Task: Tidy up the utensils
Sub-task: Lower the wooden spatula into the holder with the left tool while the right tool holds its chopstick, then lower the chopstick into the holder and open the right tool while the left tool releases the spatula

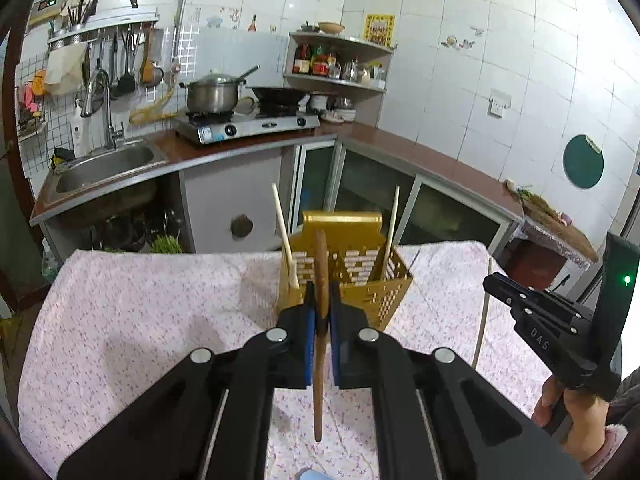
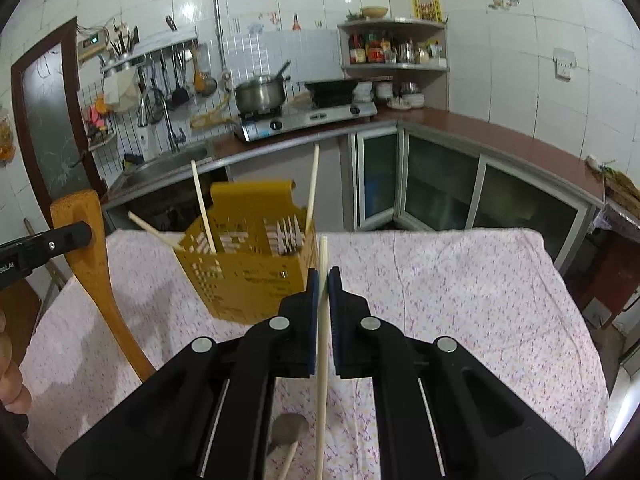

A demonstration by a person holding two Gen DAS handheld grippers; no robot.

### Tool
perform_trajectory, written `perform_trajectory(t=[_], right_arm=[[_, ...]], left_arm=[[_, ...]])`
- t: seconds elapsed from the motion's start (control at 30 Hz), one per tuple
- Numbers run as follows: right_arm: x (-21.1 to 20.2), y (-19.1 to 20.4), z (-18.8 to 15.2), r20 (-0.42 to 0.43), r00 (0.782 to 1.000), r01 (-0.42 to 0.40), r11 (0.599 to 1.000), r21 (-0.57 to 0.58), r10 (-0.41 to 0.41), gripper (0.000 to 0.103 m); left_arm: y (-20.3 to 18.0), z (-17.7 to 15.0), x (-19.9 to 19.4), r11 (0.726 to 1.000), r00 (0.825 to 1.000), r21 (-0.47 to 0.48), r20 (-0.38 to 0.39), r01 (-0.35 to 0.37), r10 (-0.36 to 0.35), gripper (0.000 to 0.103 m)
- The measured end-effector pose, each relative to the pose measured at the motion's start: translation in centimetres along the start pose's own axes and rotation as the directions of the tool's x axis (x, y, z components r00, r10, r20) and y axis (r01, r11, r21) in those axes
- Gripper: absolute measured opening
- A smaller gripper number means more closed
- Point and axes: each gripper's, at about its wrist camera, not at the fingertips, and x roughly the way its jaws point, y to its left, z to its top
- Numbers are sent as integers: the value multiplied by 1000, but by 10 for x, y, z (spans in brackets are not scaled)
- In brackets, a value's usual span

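A yellow perforated utensil holder point(image 1: 352, 276) point(image 2: 248, 264) stands on the cloth-covered table, with pale chopsticks point(image 1: 282, 232) point(image 2: 202, 204) leaning in it. My left gripper point(image 1: 322, 300) is shut on a wooden spatula point(image 1: 321, 264), held edge-on just before the holder; from the right wrist view the spatula point(image 2: 86, 248) hangs at the far left, blade up. My right gripper point(image 2: 323, 280) is shut on a pale chopstick point(image 2: 322, 320), upright, beside the holder's right corner. The right gripper point(image 1: 486, 280) shows at the right edge of the left view, its chopstick point(image 1: 482, 320) hanging below.
The table wears a pink flowered cloth point(image 1: 140, 312) point(image 2: 460, 280). A metal spoon point(image 2: 288, 430) lies on it near the front edge. Behind run a sink point(image 1: 104, 164), gas stove with pot point(image 1: 212, 94) and wok, and an L-shaped counter point(image 1: 420, 152).
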Motion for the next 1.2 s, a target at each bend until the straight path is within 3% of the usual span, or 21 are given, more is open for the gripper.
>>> perform_trajectory(t=[0.33,0.6,0.87,1.2], right_arm=[[-13,5,53,157,988,-6,1000,14,4,6],[-12,5,112,307,952,-1,999,36,-10,7],[10,14,149,400,916,-12,999,31,-2,6],[50,9,144,438,899,-44,997,61,13,7]], left_arm=[[-19,57,-13,999,994,48,107,-10,5,7],[-19,104,-5,998,984,57,178,-20,10,7],[-10,112,29,999,985,49,173,-11,2,7],[-2,89,75,993,990,104,135,-55,40,7]])
